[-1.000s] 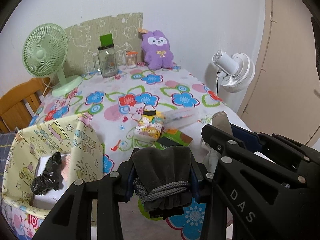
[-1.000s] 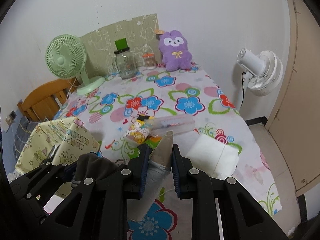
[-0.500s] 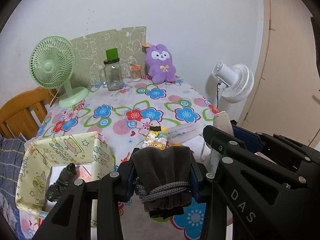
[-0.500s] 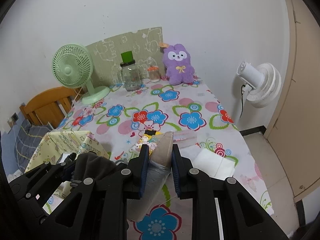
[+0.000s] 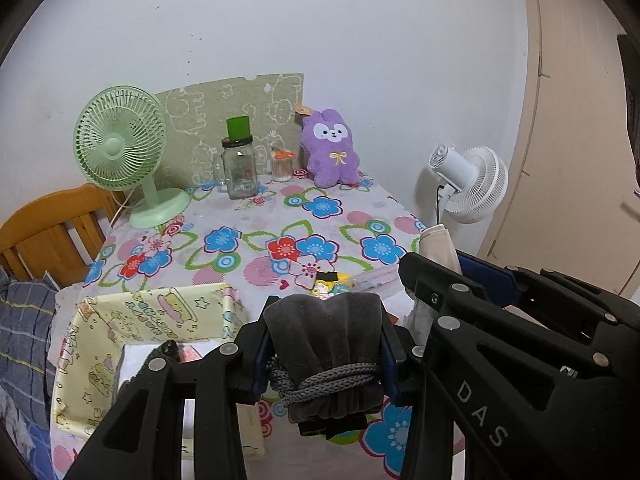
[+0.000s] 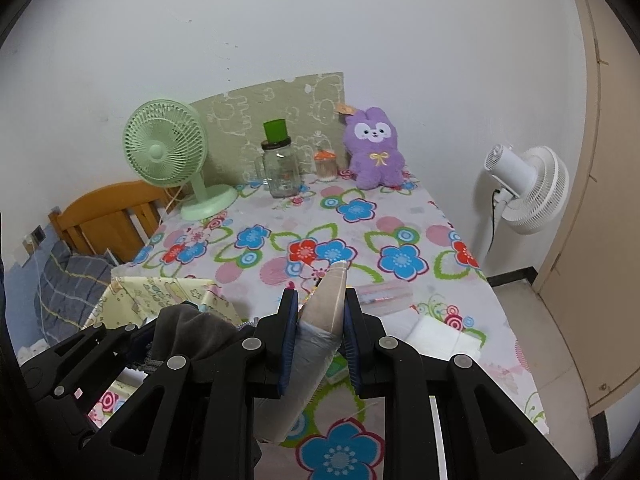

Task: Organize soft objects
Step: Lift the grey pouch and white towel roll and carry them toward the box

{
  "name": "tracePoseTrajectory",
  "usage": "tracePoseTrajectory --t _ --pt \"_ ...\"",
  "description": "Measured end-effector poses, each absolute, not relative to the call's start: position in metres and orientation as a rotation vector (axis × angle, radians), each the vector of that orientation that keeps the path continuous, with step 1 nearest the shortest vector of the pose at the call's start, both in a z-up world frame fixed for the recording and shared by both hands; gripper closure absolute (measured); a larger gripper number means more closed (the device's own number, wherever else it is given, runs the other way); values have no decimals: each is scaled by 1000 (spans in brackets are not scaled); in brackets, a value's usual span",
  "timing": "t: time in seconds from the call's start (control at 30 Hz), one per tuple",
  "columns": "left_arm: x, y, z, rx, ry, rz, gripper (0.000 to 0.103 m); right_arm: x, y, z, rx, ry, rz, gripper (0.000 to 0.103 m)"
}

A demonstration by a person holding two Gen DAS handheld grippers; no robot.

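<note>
Left gripper [image 5: 326, 354] clamped on grey drawstring pouch [image 5: 324, 344], cord end toward camera. Right gripper [image 6: 320, 332] clamped on beige wrapped pack [image 6: 324, 312], long axis running 12 to 6 through the jaws. Both lifted off the floral tablecloth [image 5: 280, 216]. Yellow fabric box [image 5: 120, 328] sits at 9 o'clock of the left gripper, so left hand is nearer; my guess is pouch goes in first
</note>
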State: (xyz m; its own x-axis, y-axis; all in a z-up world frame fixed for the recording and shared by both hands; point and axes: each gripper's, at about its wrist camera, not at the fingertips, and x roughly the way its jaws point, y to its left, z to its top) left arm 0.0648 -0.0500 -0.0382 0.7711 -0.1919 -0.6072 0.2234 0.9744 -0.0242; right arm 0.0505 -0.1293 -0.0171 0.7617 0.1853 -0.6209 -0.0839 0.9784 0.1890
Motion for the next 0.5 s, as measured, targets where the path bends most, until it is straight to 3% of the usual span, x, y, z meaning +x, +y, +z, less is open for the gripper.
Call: tracePoseTrajectory --t 0.5 --pt "68 -13 -31 29 651 -173 59 61 -93 -7 136 693 210 78"
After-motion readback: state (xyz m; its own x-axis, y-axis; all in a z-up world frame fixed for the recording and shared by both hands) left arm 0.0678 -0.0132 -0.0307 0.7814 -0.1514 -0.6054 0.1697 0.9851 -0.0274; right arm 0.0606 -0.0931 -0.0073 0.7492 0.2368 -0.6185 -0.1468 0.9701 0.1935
